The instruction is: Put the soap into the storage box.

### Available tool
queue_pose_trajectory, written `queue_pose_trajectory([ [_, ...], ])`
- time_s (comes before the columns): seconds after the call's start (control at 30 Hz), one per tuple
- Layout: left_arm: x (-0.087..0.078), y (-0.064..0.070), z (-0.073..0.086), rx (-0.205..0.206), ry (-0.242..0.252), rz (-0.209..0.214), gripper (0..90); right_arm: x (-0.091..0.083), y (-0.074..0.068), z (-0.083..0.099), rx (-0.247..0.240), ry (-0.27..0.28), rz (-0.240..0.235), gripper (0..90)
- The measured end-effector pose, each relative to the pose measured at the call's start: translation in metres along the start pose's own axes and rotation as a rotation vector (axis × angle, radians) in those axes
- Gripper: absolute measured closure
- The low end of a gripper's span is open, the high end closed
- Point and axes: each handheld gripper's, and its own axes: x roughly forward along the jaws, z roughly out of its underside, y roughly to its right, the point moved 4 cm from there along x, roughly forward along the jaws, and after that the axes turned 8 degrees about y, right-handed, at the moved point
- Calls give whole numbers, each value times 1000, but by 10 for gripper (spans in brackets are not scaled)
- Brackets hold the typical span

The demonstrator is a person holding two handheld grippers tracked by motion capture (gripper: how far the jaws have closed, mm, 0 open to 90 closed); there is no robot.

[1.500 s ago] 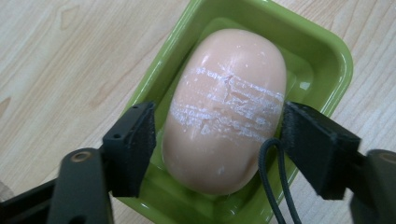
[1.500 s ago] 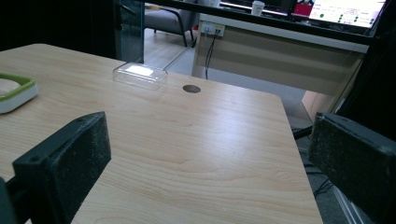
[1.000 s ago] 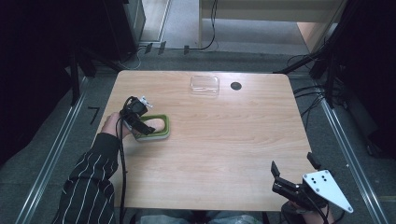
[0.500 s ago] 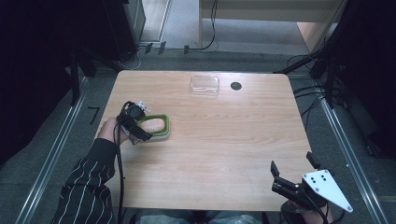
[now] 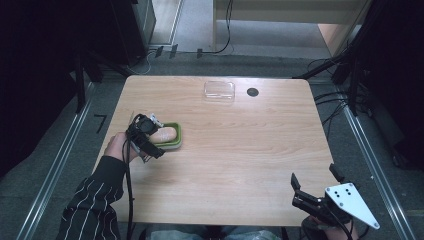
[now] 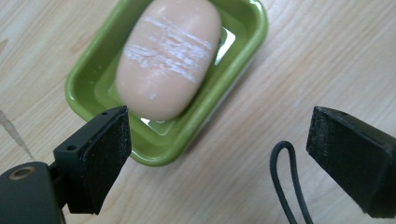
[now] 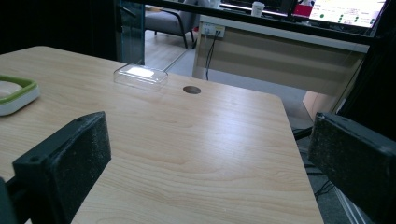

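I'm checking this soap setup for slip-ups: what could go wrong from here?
1. The soap lies loose in the green dish, which looks wet; a pinch from the open left gripper might squirt it out.
2. One jaw hangs over the dish's near rim, so closing or lowering could tip or push the dish.
3. The clear lid sits near the table's far edge; a careless push from the right gripper could slide it off.
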Motion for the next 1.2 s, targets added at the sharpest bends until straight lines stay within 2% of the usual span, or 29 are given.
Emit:
queue_pose_trajectory([
  [0.73,-11,42,23,25,-25,4,65,-1,-1,0,-2,3,0,0],
  [1.03,-14,54,34,30,-32,5,64,-1,0,0,-4,4,1,0],
  [1.2,-12,66,41,41,-53,18,64,-1,0,-1,-2,4,0,0],
])
